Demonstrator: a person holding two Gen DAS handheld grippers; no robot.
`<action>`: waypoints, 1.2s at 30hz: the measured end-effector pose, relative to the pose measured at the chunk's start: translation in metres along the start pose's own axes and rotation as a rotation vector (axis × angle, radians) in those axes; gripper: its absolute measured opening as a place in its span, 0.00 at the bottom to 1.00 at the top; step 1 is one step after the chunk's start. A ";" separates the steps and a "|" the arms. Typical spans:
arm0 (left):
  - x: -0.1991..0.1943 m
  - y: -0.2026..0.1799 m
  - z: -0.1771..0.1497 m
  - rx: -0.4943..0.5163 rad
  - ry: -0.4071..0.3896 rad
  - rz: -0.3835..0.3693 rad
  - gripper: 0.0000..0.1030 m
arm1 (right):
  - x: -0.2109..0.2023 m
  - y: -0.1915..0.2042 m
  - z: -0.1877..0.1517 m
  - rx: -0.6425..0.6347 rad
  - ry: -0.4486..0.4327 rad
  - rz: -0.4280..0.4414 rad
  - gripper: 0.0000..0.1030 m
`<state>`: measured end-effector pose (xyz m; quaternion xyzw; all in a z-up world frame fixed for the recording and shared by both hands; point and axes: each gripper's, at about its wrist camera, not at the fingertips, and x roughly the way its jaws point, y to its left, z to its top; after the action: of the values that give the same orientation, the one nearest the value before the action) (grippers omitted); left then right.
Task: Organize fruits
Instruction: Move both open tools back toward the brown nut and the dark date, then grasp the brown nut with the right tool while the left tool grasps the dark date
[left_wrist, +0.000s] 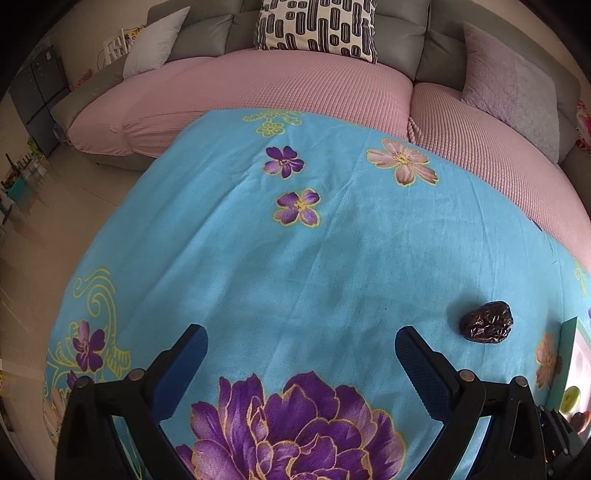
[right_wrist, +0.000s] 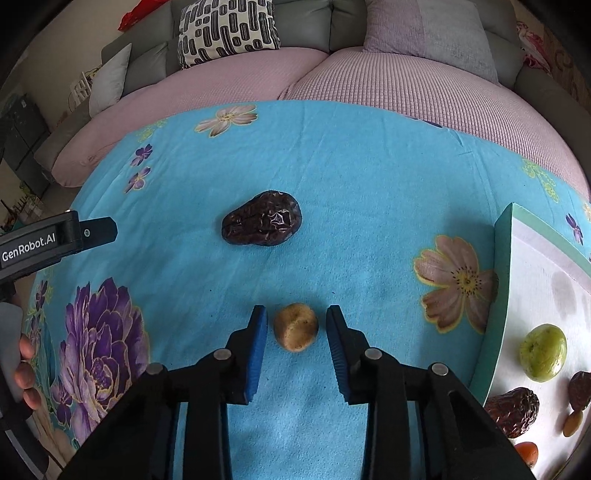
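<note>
right gripper (right_wrist: 296, 321) narrow, straddling small tan fruit (right_wrist: 295, 327), pads not touching. prob light, firm, may roll; pinch across middle. left gripper (left_wrist: 301, 343) wide, empty.

cut off: tray (right_wrist: 499, 295) at right picture edge | orange fruit (right_wrist: 527, 452) on tray, partly out of view | left gripper (right_wrist: 96, 229) only partly seen, left of the tray

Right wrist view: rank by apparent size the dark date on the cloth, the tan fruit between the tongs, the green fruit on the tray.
1. dark date, clearly largest.
2. green fruit and tan fruit look about alike; the green one sits at the distorted fisheye edge, so I won't rank them.
</note>
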<state>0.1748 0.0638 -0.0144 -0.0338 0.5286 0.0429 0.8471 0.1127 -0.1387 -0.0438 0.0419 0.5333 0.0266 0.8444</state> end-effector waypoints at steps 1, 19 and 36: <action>0.001 -0.001 0.000 0.001 0.001 -0.003 1.00 | 0.001 0.000 0.000 0.000 0.002 -0.003 0.27; 0.002 -0.039 0.002 -0.055 0.009 -0.272 0.94 | -0.011 -0.037 0.002 0.103 -0.024 -0.020 0.24; 0.033 -0.106 0.003 -0.016 0.092 -0.502 0.70 | -0.041 -0.085 0.001 0.228 -0.086 -0.045 0.24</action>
<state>0.2032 -0.0402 -0.0421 -0.1727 0.5412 -0.1659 0.8061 0.0960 -0.2269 -0.0145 0.1268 0.4969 -0.0548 0.8567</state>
